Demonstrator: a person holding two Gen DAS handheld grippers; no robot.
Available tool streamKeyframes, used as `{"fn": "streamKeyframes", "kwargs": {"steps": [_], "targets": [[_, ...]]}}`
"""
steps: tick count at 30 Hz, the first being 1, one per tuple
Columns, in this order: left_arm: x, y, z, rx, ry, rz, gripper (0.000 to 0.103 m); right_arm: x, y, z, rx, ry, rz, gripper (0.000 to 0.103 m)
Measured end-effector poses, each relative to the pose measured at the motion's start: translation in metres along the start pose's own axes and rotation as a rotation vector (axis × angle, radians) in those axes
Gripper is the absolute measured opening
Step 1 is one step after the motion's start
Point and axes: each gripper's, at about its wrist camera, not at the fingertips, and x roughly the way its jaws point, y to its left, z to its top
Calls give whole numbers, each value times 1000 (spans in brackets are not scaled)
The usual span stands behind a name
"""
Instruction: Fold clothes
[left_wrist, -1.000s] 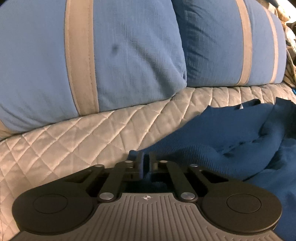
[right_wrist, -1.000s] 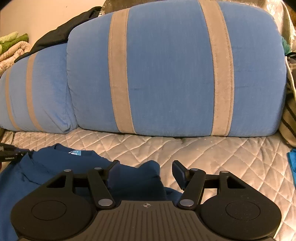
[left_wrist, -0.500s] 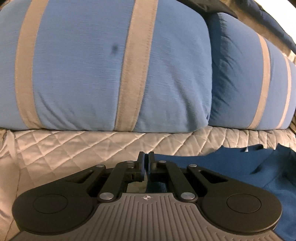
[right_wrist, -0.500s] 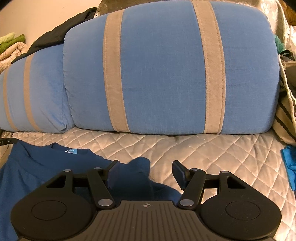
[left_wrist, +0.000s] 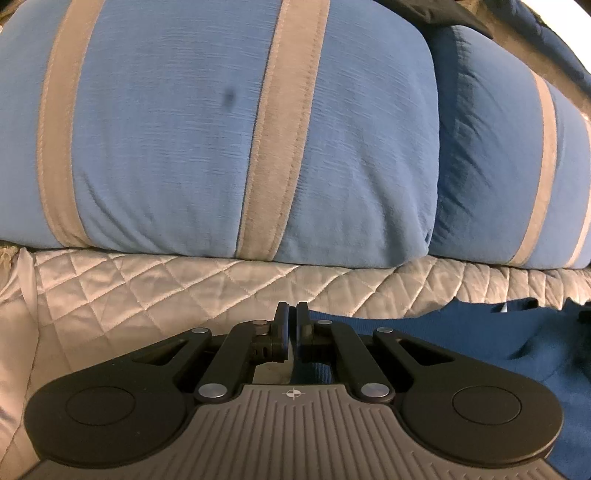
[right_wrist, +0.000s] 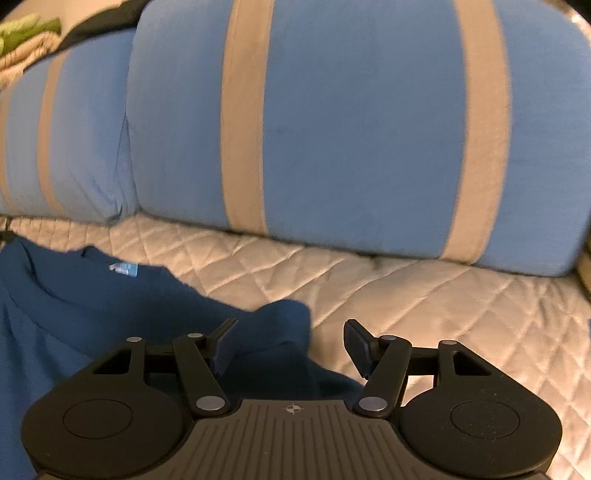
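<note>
Two grippers, left gripper (left_wrist: 292, 325) jaws pinching navy knit sweater (right_wrist: 92, 306), right gripper (right_wrist: 291, 341) jaws wide, quilted cover (right_wrist: 424, 295).

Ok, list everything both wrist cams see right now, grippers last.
Sweater: one, navy, spread on the quilted cover, light blue neck tag facing up.
Back cushions: two, light blue with beige stripes, upright behind the seat.
Quilted cover: one, beige, over the seat.
Dark garment: one, black, draped on top of the cushions.
Bundled fabric: green and cream, far left of the right wrist view, blurred.
Left gripper: shut on the sweater's edge.
Right gripper: open, a sweater fold between its fingers.
</note>
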Motion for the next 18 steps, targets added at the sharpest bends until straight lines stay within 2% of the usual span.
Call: {"fn": "streamKeyframes", "kwargs": {"steps": [1,3,7,9,11,13,15,18], "targets": [[0,0,0,-5,0,-1,4,7,1,0,-2,26,5,20],[1,-3,0,0,-4,1,4,8,-2,0,26,37,16,17],[8,-13,-1,15,3,-3,4,-24,-23,2,181,-86,28,16],[14,-16,-2,8,31,-22,8,-35,-37,1,260,-119,37,16],[19,-12,-3,-38,64,-61,10,-35,-49,-1,329,-117,47,16],[18,-2,-3,-86,74,-90,16,-31,-54,-4,363,-105,44,16],[16,10,-5,-129,87,-107,32,-28,-54,-5,376,-100,46,16],[15,30,-10,-196,107,-148,41,-25,-53,-4,383,-97,44,16]]}}
